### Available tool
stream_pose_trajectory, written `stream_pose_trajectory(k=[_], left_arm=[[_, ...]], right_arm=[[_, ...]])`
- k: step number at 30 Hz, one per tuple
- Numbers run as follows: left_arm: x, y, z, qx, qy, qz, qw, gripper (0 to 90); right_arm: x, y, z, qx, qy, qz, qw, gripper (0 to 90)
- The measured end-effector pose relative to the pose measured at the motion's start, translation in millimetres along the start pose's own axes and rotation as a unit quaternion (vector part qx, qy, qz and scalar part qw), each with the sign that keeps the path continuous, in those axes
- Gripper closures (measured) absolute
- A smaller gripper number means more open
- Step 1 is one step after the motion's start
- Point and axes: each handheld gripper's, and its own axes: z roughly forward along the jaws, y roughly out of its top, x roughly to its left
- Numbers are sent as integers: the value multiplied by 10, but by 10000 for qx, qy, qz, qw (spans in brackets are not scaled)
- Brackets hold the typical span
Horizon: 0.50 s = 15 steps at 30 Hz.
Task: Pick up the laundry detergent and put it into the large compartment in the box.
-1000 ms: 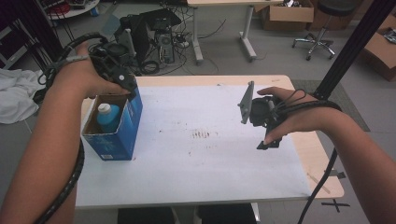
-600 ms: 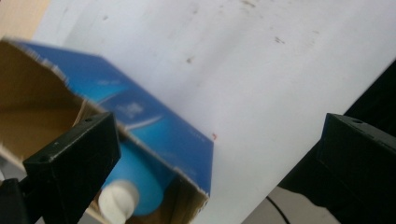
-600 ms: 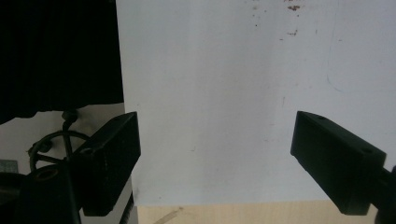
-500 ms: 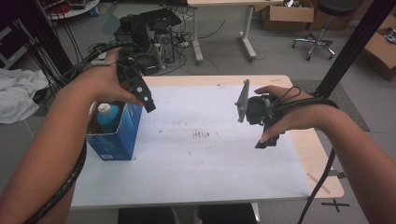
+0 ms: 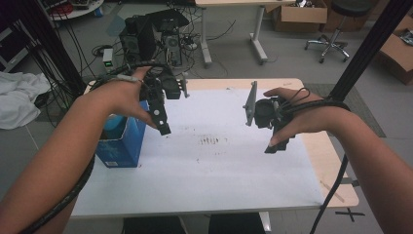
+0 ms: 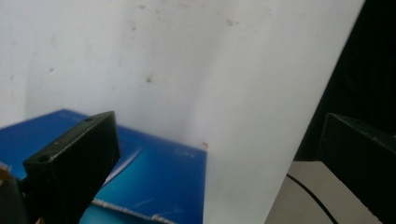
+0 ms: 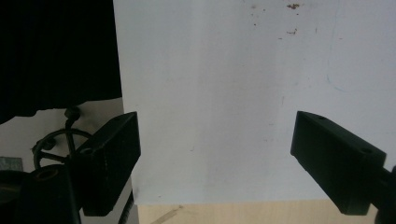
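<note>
A blue open-topped box (image 5: 119, 146) stands at the left side of the white-topped table (image 5: 219, 165). Something light blue (image 5: 113, 125) lies inside it, mostly hidden by the person's left hand. My left gripper (image 5: 163, 122) hangs just right of the box, above the white surface, jaws pointing down. In the left gripper view the box (image 6: 159, 177) lies below the widely parted jaws of my left gripper (image 6: 217, 130), with nothing between them. My right gripper (image 5: 275, 141) hovers over the table's right half. In its own view my right gripper (image 7: 217, 126) stands open over bare white surface.
The table's wooden rim (image 5: 336, 161) shows along the right and far sides. Behind the table, computer towers (image 5: 146, 34) and cables sit on the floor. A black pole (image 5: 365, 48) rises at the right. An office chair (image 5: 336, 29) and cardboard boxes (image 5: 302, 14) stand farther back.
My left gripper has lifted off the top of the blue box and swung right, over the white surface. The right gripper has hardly moved.
</note>
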Motion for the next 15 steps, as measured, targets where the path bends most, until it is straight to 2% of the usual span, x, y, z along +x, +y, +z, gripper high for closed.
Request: stream_pose_trajectory(k=[2,4,5,6,7,10,15], left_arm=[[-41,50,35,38,-55,177,9998,1],[-70,95,75,188,-128,297,9993,1],[-86,114,94,242,-73,412,9988,1],[-110,145,124,251,-113,538,9982,1],[-110,145,124,251,-113,538,9982,1],[-152,191,153,154,-114,777,9968,1],[-184,214,192,175,-157,886,9958,1]], right_arm=[[-6,-5,0,-8,2,-4,10000,160],[-25,-23,1,-27,16,15,10000,160],[-25,-23,1,-27,16,15,10000,160],[-40,-31,6,-2,21,27,10000,160],[-40,-31,6,-2,21,27,10000,160],[-51,-32,16,0,32,43,10000,160],[-56,-24,24,32,44,79,10000,160]])
